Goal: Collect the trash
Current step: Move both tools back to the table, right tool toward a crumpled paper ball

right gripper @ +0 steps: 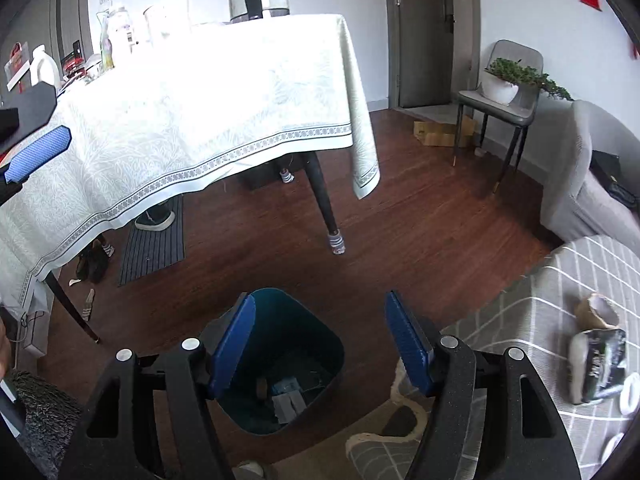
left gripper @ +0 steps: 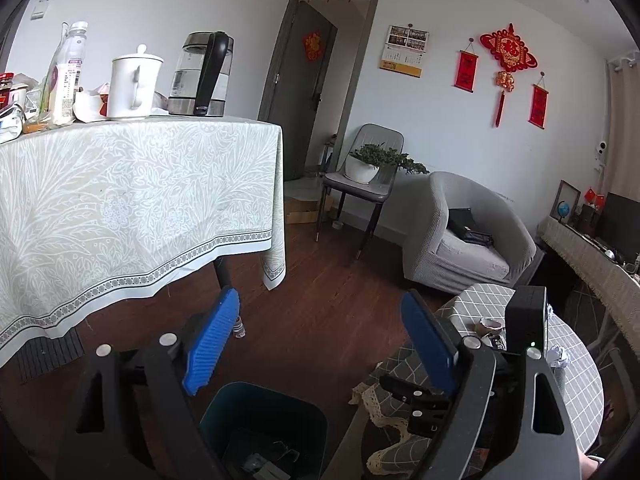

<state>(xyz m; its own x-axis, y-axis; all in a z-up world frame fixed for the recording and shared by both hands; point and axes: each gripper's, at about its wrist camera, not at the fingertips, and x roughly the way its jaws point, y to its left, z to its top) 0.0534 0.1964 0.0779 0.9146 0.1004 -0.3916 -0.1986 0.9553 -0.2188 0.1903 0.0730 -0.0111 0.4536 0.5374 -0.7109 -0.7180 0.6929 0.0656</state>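
A dark teal trash bin stands on the wooden floor, with several scraps inside. My right gripper hangs open and empty just above the bin. My left gripper is open and empty, above the bin's far rim. On the small round table with the grey checked cloth lie a crumpled dark wrapper and a brown broken shell-like piece. A crumpled white paper ball lies on that table in the left wrist view, behind the right gripper's body.
A dining table with a pale green cloth carries a kettle, a white mug and a bottle. A grey armchair and a chair with a potted plant stand beyond. Shoes and a mat lie under the table.
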